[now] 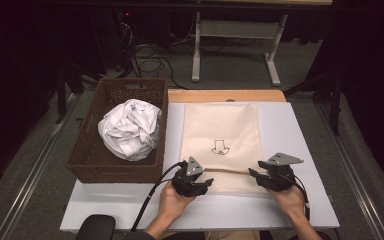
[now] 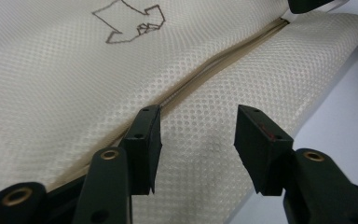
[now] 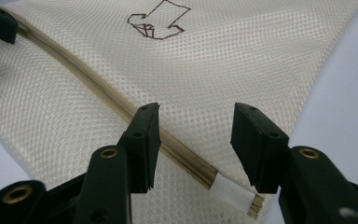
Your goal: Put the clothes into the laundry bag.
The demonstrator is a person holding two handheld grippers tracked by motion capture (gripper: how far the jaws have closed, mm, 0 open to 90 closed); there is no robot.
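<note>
1. The mesh laundry bag lies flat on the white table, its zipper running between both grippers.
2. The left gripper stands half open over the mesh, holding nothing.
3. The right gripper stands wide, straddling the zipper's end, gripping nothing.
4. Judged step: opening the bag. Next: pinch the zipper pull, which I cannot pick out.

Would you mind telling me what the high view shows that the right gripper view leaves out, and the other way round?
The high view alone takes in the brown wicker basket with crumpled white cloth in it, the white table, and both of the person's hands. The right gripper view alone gives the mesh weave up close and the zipper's end between its open tongs. Both show the cream mesh bag with its printed outline drawing and the zipper line.
</note>
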